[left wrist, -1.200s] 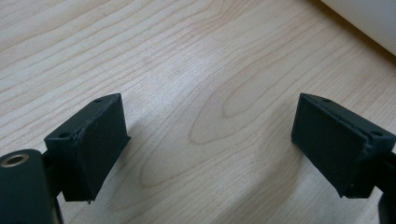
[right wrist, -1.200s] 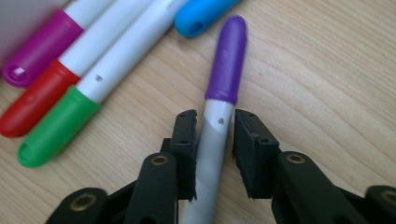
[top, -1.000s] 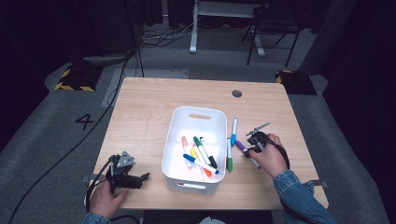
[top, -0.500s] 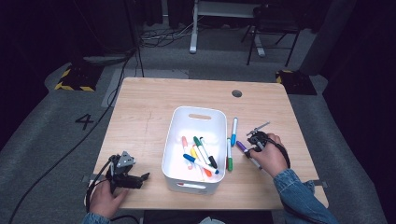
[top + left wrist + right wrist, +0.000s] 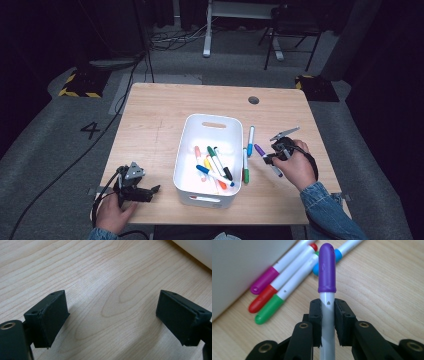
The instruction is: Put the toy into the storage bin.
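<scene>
Purple-capped marker (image 5: 327, 287): being gripped at mid-barrel in the closed right gripper (image 5: 327, 315), just right of the white bin (image 5: 210, 125). Several markers are lying inside the bin already; green (image 5: 268, 310), red (image 5: 260, 301), magenta (image 5: 263, 281) and blue (image 5: 250, 140) ones are waiting beside it. Left gripper (image 5: 112, 315) is resting wide open and empty on the table (image 5: 150, 125).

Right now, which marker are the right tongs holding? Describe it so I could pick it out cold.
Start at the white bin in the middle of the wooden table, then look just to its right, where loose markers lie by the bin's wall. The right tongs are shut on the purple-capped marker, pinching its white barrel. It alone is gripped; the green-capped marker, red-capped marker and blue-capped marker lie flat.
</scene>
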`<state>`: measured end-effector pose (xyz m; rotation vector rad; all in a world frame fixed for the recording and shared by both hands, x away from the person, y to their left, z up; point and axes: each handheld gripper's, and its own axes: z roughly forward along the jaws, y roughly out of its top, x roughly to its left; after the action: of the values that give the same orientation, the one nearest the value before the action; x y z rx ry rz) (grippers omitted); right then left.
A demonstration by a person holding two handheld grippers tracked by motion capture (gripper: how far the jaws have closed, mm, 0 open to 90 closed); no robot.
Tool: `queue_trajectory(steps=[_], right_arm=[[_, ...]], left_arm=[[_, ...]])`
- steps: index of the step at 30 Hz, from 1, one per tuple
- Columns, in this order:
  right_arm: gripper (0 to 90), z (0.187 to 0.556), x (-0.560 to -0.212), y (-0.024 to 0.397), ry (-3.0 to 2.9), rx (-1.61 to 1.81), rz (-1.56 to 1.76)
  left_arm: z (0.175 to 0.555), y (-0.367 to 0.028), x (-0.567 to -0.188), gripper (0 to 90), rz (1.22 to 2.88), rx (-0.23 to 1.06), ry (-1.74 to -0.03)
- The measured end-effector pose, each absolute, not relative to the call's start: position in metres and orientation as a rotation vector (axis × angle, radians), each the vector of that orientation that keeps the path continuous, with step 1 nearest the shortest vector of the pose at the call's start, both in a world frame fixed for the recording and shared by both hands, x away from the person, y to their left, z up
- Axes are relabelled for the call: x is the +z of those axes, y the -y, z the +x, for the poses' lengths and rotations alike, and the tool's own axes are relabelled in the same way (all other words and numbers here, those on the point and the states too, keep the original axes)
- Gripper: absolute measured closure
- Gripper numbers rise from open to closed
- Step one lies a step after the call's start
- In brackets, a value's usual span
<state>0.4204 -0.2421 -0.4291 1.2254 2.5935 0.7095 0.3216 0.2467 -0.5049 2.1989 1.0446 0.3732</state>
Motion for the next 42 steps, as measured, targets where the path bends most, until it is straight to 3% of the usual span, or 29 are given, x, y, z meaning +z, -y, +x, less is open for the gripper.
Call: queue_trajectory(steps=[25,42], right_arm=[[77.3,0.396,-0.362,0.233,-2.551,0.977,1.061],[77.3,0.388,-0.334,0.193,-2.598,1.043,0.91]], left_arm=[[0.322,-0.247,-0.505,10.7,2.199,0.373,-1.045],[0.322,-0.247,-0.505,10.7,2.199,0.373,-1.045]])
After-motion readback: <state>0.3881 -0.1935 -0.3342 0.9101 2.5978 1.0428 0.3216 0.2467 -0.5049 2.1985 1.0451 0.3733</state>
